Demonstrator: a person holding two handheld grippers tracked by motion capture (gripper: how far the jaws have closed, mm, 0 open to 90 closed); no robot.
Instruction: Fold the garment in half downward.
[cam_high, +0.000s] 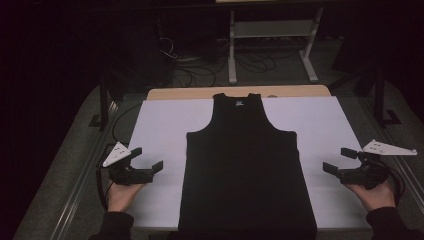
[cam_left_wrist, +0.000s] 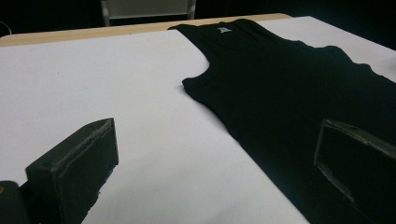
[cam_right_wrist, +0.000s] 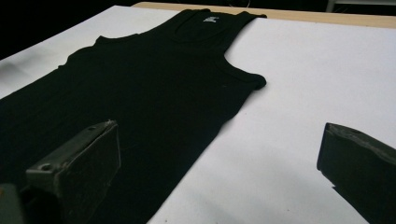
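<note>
Garment: a black sleeveless fabric tank top (cam_high: 246, 165) lies flat, neck away from the person, in the middle of the white sheet (cam_high: 160, 125) covering the table.
Left gripper (cam_high: 146, 159): jaws spread wide, empty, just beside the top's left edge.
Right gripper (cam_high: 340, 161): jaws spread wide, empty, near its right edge.

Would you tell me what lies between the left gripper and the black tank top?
Just bare white table surface, seen in the high view, separates left gripper from tank top.
</note>
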